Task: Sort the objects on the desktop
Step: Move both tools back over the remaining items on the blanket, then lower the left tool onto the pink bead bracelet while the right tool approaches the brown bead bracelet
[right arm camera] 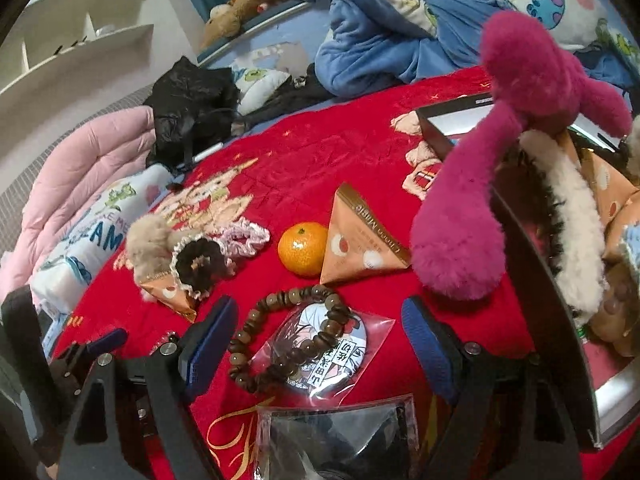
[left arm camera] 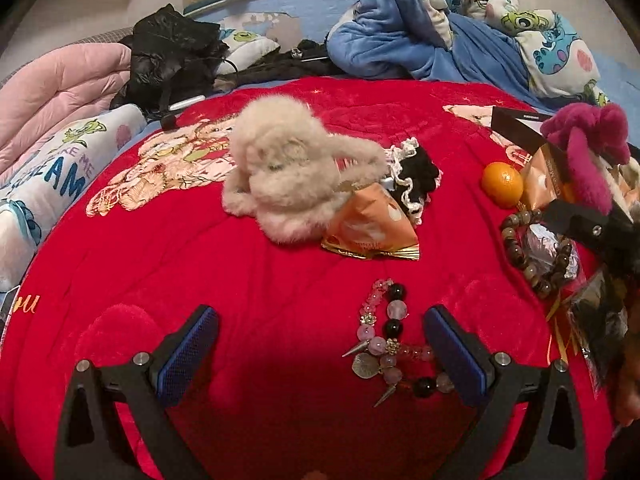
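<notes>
Wooden bracelet (right arm camera: 280, 344) overlaps a bagged badge (right arm camera: 320, 344), so the open, empty right gripper (right arm camera: 320, 340) may snag both; the left gripper (left arm camera: 320, 356), apparently empty, gapes too.

Red blanket (left arm camera: 240, 280), orange mandarin (right arm camera: 303, 249), magenta plush clip (right arm camera: 480, 200), brown bead bracelet (right arm camera: 256, 344).

Both views are evenly and brightly lit from overhead. A dark shadow falls on the red blanket (left arm camera: 248, 264) near the lower frame. Fisheye distortion bends the edges strongly (black vignette at corners). Glare appears on the plastic sleeve (right arm camera: 360, 334). Focus is soft throughout.
</notes>
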A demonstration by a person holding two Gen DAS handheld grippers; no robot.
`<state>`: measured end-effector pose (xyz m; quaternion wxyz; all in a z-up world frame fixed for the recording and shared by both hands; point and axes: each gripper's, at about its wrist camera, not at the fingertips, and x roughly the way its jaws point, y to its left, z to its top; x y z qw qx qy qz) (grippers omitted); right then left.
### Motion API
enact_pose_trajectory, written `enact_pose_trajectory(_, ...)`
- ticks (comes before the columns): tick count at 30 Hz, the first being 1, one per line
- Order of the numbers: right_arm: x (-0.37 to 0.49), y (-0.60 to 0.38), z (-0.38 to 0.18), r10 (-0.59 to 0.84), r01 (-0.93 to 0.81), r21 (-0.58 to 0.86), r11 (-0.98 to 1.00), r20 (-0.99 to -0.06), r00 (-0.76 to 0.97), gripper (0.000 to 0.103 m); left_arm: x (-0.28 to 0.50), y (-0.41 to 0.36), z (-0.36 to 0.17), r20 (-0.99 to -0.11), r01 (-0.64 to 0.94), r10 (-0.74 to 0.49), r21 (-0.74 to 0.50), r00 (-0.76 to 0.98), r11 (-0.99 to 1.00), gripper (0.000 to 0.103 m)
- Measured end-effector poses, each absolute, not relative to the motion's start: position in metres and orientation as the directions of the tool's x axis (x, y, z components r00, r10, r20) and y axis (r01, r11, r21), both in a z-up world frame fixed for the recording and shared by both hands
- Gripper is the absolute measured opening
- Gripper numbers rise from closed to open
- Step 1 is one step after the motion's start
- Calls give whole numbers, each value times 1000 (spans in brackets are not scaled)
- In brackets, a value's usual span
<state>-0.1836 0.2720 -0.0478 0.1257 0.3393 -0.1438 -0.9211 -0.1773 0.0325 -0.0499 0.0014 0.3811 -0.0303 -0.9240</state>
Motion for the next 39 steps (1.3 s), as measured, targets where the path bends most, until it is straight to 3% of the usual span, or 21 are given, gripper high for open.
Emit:
enact_pose_trajectory(8, -187, 263, -51, -289, 125, 293, -948, -629, -721, 76, -181, 26, -54, -730, -28, 20, -2, -684, -1000, 103)
enact_pose_trajectory(14, -186, 265, -52, -264, 105, 278, -955, -634, -726, 62, -180, 26, -54, -729, -29, 24, -6, -684, -1000, 103)
enact_pose_trajectory(39, -184, 263, -50, -297, 133, 297, -945, -621, -725, 73, -180, 24, -54, -727, -28, 28, -11, -687, -1000, 103)
